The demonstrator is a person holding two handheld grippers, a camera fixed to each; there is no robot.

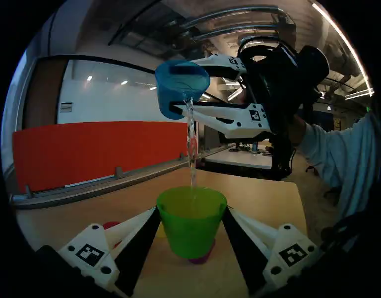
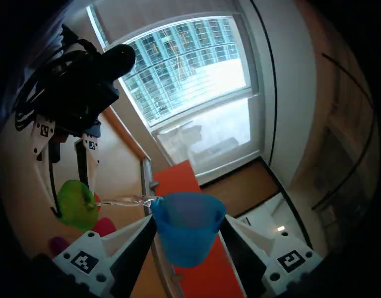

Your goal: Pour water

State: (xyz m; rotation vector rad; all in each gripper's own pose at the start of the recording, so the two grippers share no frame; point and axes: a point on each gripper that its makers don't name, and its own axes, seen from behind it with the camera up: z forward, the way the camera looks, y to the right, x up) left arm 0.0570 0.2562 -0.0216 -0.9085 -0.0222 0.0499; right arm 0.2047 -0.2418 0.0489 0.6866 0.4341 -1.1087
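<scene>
Water (image 1: 192, 144): a thin, clear stream falls from the lip of the blue cup (image 1: 180, 87) into the green cup (image 1: 191, 226) directly beneath. It is slightly wavy and unbroken down to the green rim.

Surface: a pale wooden worktop (image 1: 260, 198) lies under the green cup. A magenta object (image 1: 203, 258) shows just at the green cup's base. A red object (image 1: 111, 226) sits near it on the left in the left gripper view. Both are mostly hidden, so their kind is not determinable. Cannot tell whether the green cup rests on the worktop or is lifted off it.

Room: beyond the green cup there is an orange panel (image 1: 91, 151) with a white wall above it. Exposed pipes (image 1: 230, 15) and strip lights run overhead. A large window (image 2: 190, 64) with blinds stands far from the green cup.

Cups: the green cup is translucent plastic, tapered and upright. The blue cup is also translucent and tapered, tipped onto its side well above the green cup.

Left tool (image 1: 190, 211): parted to cup width, both fingers pressed on the green cup's sides.
Right tool (image 2: 188, 221): parted likewise, both fingers clamping the blue cup. It is carried by a person in a pale sleeve (image 1: 339, 154).
</scene>
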